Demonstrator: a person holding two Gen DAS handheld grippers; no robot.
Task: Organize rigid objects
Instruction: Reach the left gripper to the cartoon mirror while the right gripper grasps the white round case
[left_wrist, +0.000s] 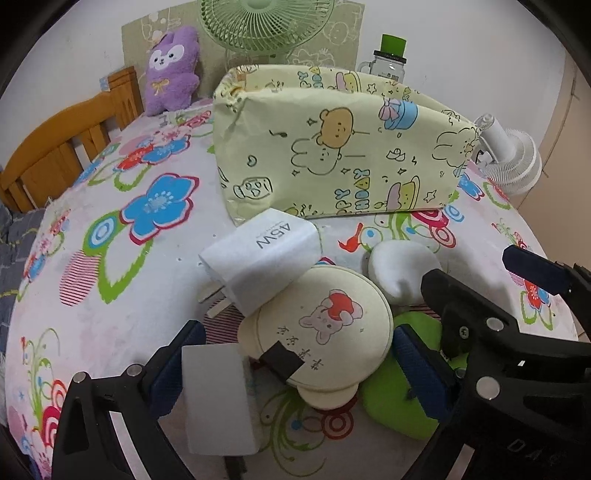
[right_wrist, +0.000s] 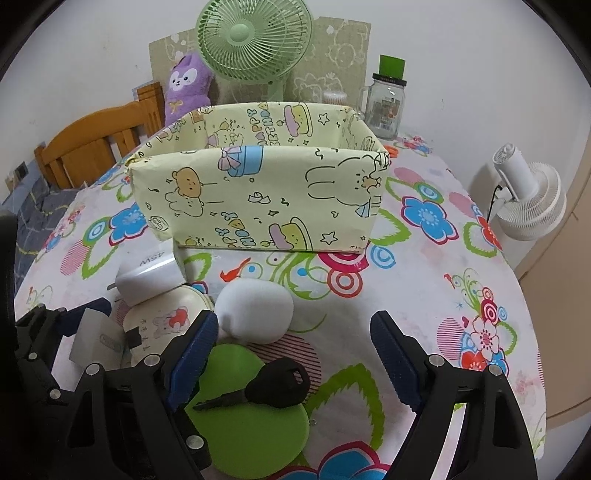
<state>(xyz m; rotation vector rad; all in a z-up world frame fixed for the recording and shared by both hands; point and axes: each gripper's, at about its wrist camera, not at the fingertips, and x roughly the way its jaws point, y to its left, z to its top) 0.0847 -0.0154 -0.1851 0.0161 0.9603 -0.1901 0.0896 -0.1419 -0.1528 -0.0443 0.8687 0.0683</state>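
Down low, the left gripper has its fingers spread, a white block against the left finger and a cream round case lying between them. Beside it, the right gripper also has spread fingers, reaching over a black key that rests on a green disc. Just past them lie a white puff-shaped object and a white 45W charger leaning on the case. Farther back on the floral tabletop stands the open cartoon-print box.
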